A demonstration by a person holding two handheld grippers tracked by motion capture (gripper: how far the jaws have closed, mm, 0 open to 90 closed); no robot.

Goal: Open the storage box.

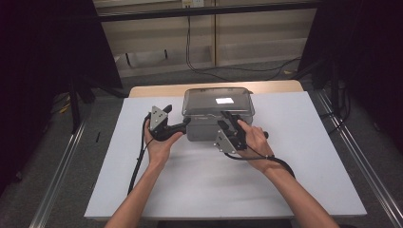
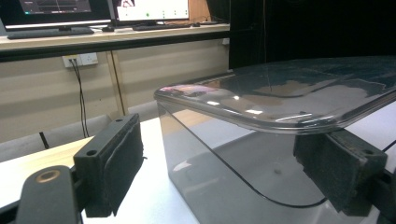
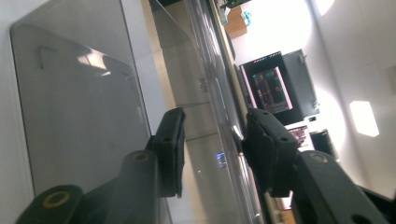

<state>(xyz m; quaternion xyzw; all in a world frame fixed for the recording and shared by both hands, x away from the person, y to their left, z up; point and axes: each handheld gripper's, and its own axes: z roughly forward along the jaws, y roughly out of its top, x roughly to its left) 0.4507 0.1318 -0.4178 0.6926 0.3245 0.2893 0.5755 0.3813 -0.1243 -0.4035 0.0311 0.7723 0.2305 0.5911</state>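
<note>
Clear plastic box [image 1: 218, 114] with a closed transparent lid [image 1: 218, 101] sits near the far edge of a white table [image 1: 199, 185], a bright reflection on its top; nothing can be made out inside it through the smoky walls. At its left end, the left gripper [image 1: 186, 123], held in the person's left hand [image 1: 160, 145], reaches the box's near left corner; in the left gripper view its jaws stand wide, one pad [image 2: 122, 161] clear of the box [image 2: 261, 154] on the table side, the other tucked just under the lid's overhanging rim [image 2: 280, 119]. At the box's front right, the right gripper [image 1: 227, 116], in the right hand [image 1: 256, 140], points at the lid's near edge; in the right gripper view the jaws are parted on either side of the lid's edge [image 3: 219, 98], apparently not yet pressing it.
</note>
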